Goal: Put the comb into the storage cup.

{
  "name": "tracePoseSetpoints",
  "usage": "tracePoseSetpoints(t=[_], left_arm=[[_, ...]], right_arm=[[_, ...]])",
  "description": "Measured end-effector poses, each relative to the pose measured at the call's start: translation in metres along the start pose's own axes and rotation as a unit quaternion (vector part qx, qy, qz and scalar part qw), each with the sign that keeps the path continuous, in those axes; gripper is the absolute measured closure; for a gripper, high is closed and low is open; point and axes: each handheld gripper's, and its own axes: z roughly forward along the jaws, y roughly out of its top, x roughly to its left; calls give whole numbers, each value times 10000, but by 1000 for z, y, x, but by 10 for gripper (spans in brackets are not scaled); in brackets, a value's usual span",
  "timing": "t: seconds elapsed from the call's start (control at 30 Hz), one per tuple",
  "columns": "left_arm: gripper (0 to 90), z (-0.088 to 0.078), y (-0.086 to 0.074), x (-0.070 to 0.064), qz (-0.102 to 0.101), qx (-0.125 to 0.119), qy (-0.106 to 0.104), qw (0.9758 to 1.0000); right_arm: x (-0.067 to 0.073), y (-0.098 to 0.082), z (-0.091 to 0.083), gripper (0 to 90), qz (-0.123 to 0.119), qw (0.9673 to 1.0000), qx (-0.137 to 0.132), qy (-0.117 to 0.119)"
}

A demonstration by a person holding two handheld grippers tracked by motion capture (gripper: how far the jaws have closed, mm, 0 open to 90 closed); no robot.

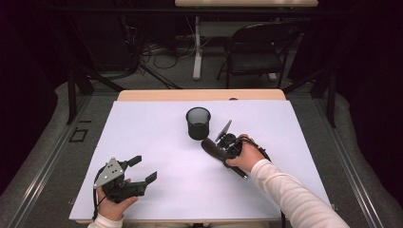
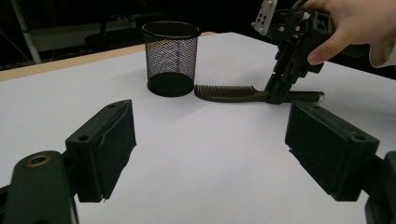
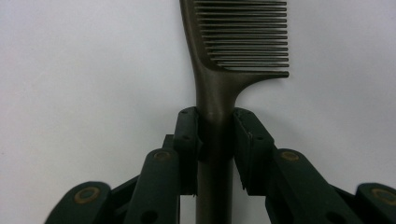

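My right gripper (image 3: 215, 135) pinches the comb (image 3: 219, 70) at its handle neck, flat on the table (image 1: 157, 142) at the cup's (image 1: 198, 122) four o'clock — gripped there for lifting. My left gripper (image 1: 142, 168) idles at seven o'clock — jaws spread, empty.

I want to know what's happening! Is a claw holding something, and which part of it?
The right claw grips the comb by its handle, just below the teeth, while it lies on the table. The left claw is open and holds nothing.
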Motion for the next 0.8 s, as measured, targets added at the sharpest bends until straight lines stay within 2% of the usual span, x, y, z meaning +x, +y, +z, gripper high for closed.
tracePoseSetpoints(t=[0.2, 0.23, 0.27, 0.33, 0.47, 0.53, 0.57, 0.6, 0.63, 0.73, 0.77, 0.8], left_arm=[[162, 0, 0, 0, -3, -18, -17, 10000], [163, 0, 0, 0, 1, -12, -27, 10000], [162, 0, 0, 0, 3, -4, 21, 10000], [162, 0, 0, 0, 3, -12, -26, 10000], [162, 0, 0, 0, 2, -20, -13, 10000], [162, 0, 0, 0, 1, -20, -14, 10000], [162, 0, 0, 0, 0, -18, -14, 10000], [162, 0, 0, 0, 2, -18, -13, 10000], [162, 0, 0, 0, 1, -18, -12, 10000], [162, 0, 0, 0, -1, -19, -12, 10000], [162, 0, 0, 0, -1, -18, -13, 10000], [162, 0, 0, 0, 1, -12, -22, 10000]], right_arm=[[0, 0, -1, 727, -26, 10000, 53, -9], [0, 0, -1, 728, -19, 10000, 40, -10], [0, -1, 1, 728, 22, 9999, -129, 14], [0, -1, 1, 728, 42, 9999, -127, 17], [0, -1, 0, 729, 78, 10000, -56, 20], [0, -1, -3, 729, 51, 10000, 66, 2], [0, -1, -3, 729, 25, 10000, 58, -6], [0, -2, -1, 729, 51, 9999, -128, 35], [1, -3, -1, 729, 167, 9997, -174, 54], [1, -4, -3, 730, 188, 9997, -113, 50], [1, -5, -2, 730, 145, 9997, -177, 65], [0, -5, -4, 730, 111, 9999, -118, 49]])
